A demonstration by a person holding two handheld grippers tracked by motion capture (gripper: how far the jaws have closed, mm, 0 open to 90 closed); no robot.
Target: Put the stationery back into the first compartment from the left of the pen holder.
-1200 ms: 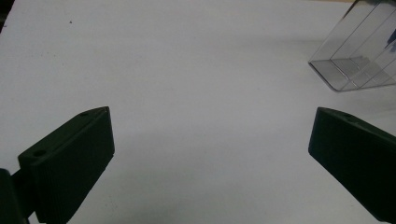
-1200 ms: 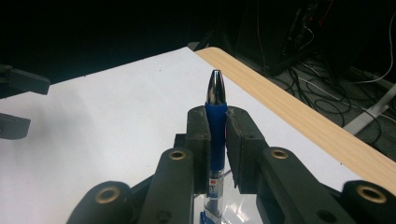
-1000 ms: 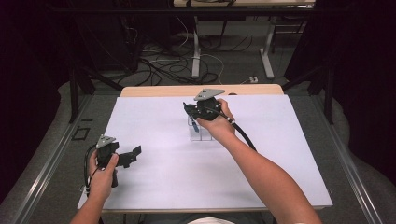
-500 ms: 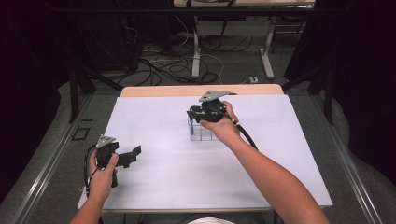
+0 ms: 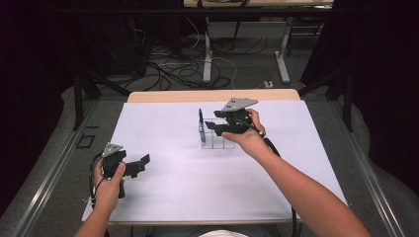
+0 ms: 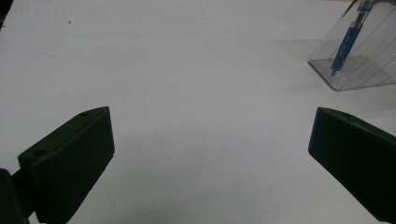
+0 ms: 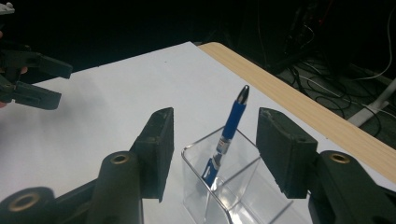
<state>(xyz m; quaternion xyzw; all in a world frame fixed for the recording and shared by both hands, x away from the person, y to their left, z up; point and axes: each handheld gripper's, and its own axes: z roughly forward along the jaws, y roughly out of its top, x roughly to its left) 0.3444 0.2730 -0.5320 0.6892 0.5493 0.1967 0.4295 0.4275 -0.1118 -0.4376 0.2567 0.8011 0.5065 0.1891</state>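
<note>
**Pen released into holder; right gripper backing off**

The blue ballpoint pen with a dark tip [image 7: 229, 135] stands tilted in the end compartment of the clear plastic divided pen holder [image 7: 224, 196], its upper end leaning toward twelve o'clock in the right gripper view. On the white-covered table [image 5: 188, 192] the holder [image 5: 215, 139] sits just past centre, toward one o'clock.

Change noted: a second ago the right gripper [image 5: 221, 127] was down over the holder; its jaws have just been opening, and it has drawn slightly away. Its jaws now stand about half apart, one on each side of the pen's top, neither pad touching it. Nothing is held.

The left gripper [image 5: 140, 165] rests at eight o'clock on the table, well apart from the holder, jaws spread wide and empty, as before.

Judgement: the pen appears delivered, and the placing step looks complete. What remains is a clean withdrawal; a jaw brushing the leaning pen could tip it or shift the light holder.
</note>
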